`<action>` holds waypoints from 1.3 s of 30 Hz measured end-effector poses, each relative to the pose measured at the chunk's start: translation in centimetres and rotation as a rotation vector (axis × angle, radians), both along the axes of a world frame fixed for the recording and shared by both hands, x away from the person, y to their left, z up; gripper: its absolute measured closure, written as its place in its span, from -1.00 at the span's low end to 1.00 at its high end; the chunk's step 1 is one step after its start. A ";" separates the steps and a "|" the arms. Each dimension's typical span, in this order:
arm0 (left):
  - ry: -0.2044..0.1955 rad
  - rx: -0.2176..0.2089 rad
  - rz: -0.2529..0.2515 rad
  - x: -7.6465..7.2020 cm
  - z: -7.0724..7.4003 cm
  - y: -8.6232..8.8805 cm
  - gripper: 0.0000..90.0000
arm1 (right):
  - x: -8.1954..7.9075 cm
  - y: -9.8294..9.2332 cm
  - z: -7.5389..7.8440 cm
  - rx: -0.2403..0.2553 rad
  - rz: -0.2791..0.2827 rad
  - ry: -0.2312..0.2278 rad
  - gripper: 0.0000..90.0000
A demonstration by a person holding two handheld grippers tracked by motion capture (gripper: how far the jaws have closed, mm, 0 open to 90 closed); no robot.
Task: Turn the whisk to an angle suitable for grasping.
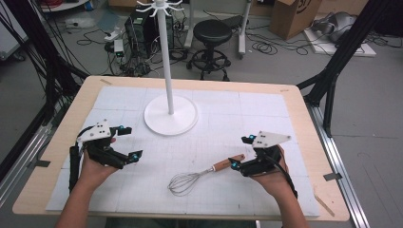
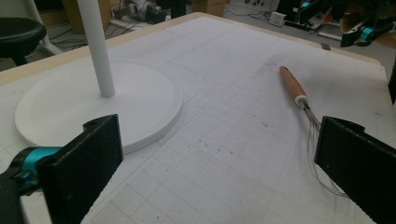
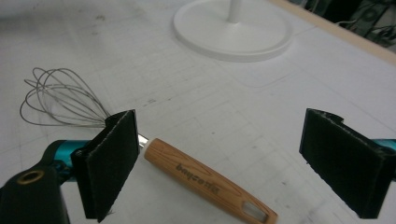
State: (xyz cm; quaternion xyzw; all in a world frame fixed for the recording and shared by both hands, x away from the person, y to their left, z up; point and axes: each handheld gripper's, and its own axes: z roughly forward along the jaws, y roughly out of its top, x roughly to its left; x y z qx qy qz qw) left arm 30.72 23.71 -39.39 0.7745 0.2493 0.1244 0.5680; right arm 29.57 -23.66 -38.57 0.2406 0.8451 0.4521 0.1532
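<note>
Table (image 1: 304,118): we see a light wooden top, its middle covered by a white gridded mat (image 1: 223,133).
Stool (image 1: 212,32): we see it black and round-seated on the floor beyond the table's far edge.
Cardboard box (image 1: 297,14): we see it on the floor, far right.
Cables (image 1: 266,47): we see them strewn over the grey floor.

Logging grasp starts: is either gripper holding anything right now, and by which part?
Nothing is held. The right gripper is open, its jaws either side of the whisk's wooden handle; the left gripper is open over bare mat.
</note>
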 end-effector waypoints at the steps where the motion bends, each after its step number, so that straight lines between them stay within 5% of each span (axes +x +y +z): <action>1: 0.004 0.006 0.000 0.1 0.0 0.1 -0.96 | 0.7 1.2 -0.5 -0.040 0.031 0.030 -0.75; 6: 0.018 0.011 0.001 0.2 -0.2 0.1 -0.96 | 1.5 2.7 -1.8 -0.114 0.078 0.094 -0.74; 8: 0.018 0.013 0.002 0.2 -0.2 0.1 -0.96 | 1.9 3.9 -3.1 -0.209 0.125 0.138 -0.67; 13: 0.022 0.015 0.000 0.2 -0.2 0.1 -0.96 | 1.9 4.9 -4.3 -0.307 0.147 0.166 -0.65; 15: 0.020 0.015 0.001 0.2 -0.2 0.1 -0.96 | 1.9 5.2 -4.6 -0.349 0.167 0.197 -0.40; 39: 0.025 0.021 0.004 0.2 -0.3 0.2 -0.96 | 1.3 5.8 -4.1 -0.377 0.250 0.177 0.34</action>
